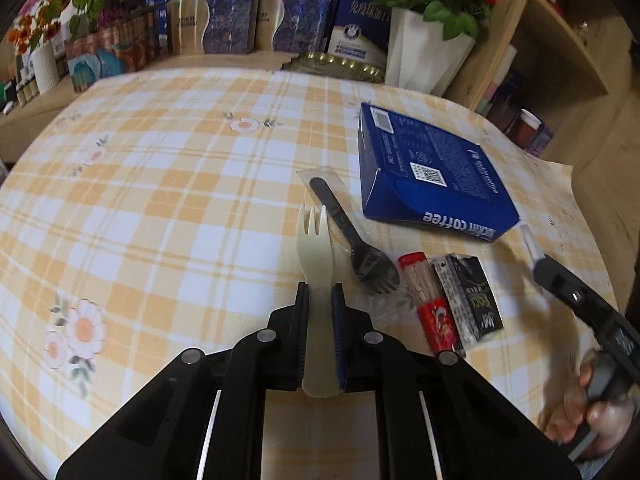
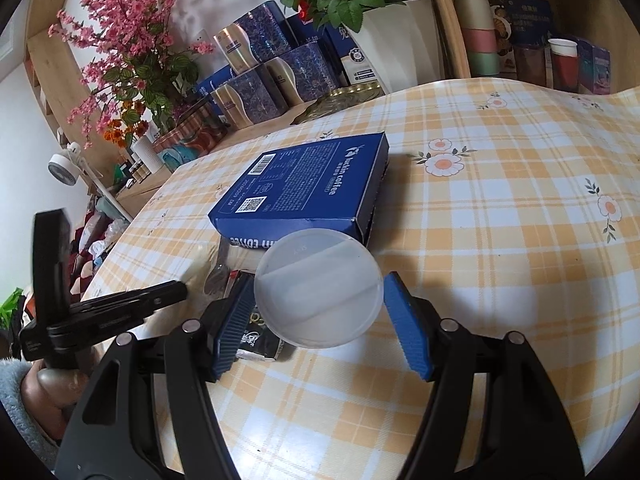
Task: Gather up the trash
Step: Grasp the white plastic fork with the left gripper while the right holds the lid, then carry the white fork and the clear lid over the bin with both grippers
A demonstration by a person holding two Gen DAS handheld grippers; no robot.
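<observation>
A table covered with a yellow and white checked cloth (image 1: 168,184) printed with daisies. The left gripper (image 1: 320,300) is clenched on the handle of a cream plastic fork (image 1: 315,240), whose prongs point away across the cloth; the fork sits squarely between the two pads. Just to the right of it lies a black plastic fork (image 1: 352,240) in a clear wrapper, prongs toward the viewer. Beside that lie a red packet of toothpicks (image 1: 428,300) and a small black carton (image 1: 468,300), touching each other. Farther back rests a flat blue coffee box (image 1: 432,176).

In the right wrist view, the right gripper (image 2: 320,304) holds a round, cloudy plastic lid (image 2: 318,288) across its width, one blue pad at each side of the rim, raised above the table with the blue box behind it. A hand (image 1: 592,412) grips this tool at the right edge of the left wrist view.

Along the far edge stand blue and gold tins (image 1: 224,24), a white pot of red flowers (image 1: 428,48) and pink blossoms (image 2: 128,40)
</observation>
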